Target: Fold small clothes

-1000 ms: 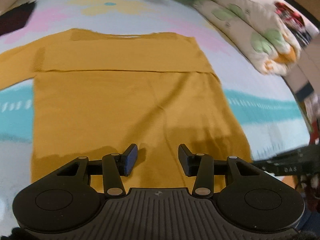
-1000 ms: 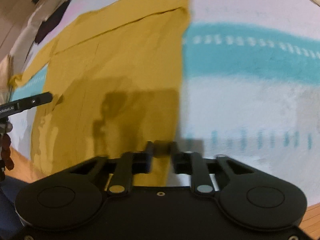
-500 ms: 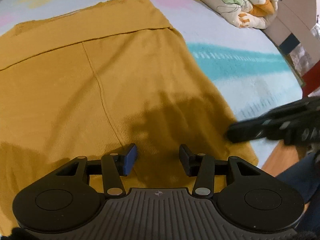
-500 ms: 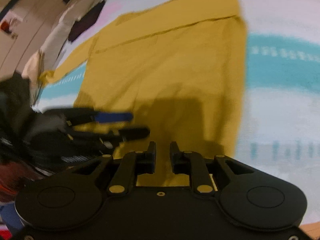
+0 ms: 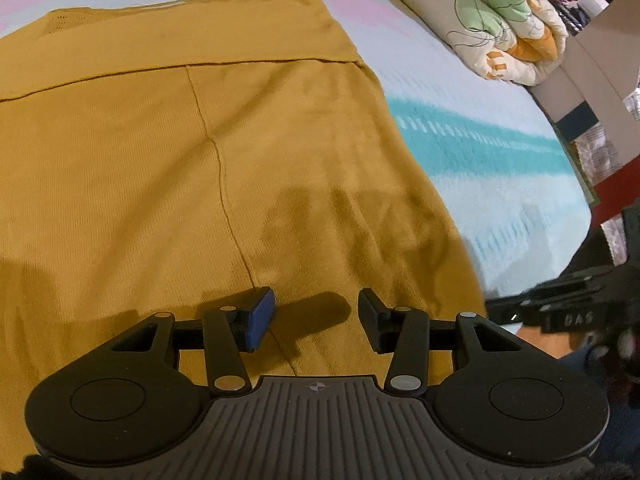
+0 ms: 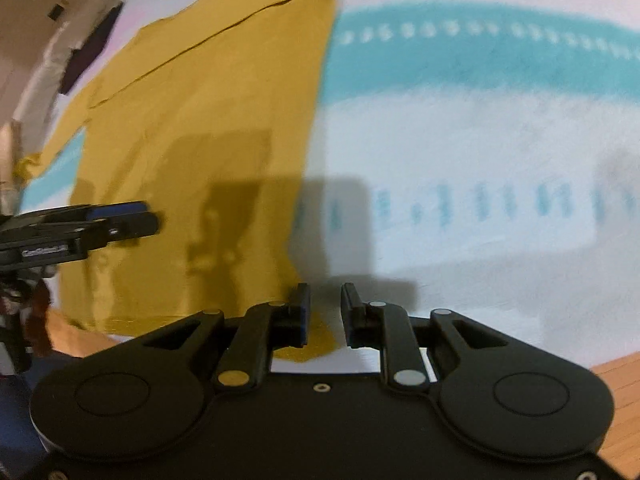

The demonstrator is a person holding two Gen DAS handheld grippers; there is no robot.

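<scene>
A mustard-yellow knit top lies spread flat on a bedsheet printed with teal, pink and white bands. The left gripper hovers low over the garment's near hem with its fingers spread wide and nothing between them; one fingertip carries a blue pad. A thin crease or seam runs away from the left finger up the cloth toward a folded-over band lying across the far part of the top.

To the right of the left gripper, past the garment's side edge, the dark body of the right gripper shows at the frame's edge. Far ahead and to the right sits a rolled quilt with green and orange flowers.

In the right wrist view the right gripper is at the garment's near right corner. Its fingers stand a little apart; a tip of yellow cloth lies just below and between them, but the view is blurred and it looks as though they are not pinching it. The bedsheet fills the space ahead and to its right. To its left, the left gripper reaches in over the cloth from the side. A dark piece of cloth lies far ahead on the left, beyond the top.
</scene>
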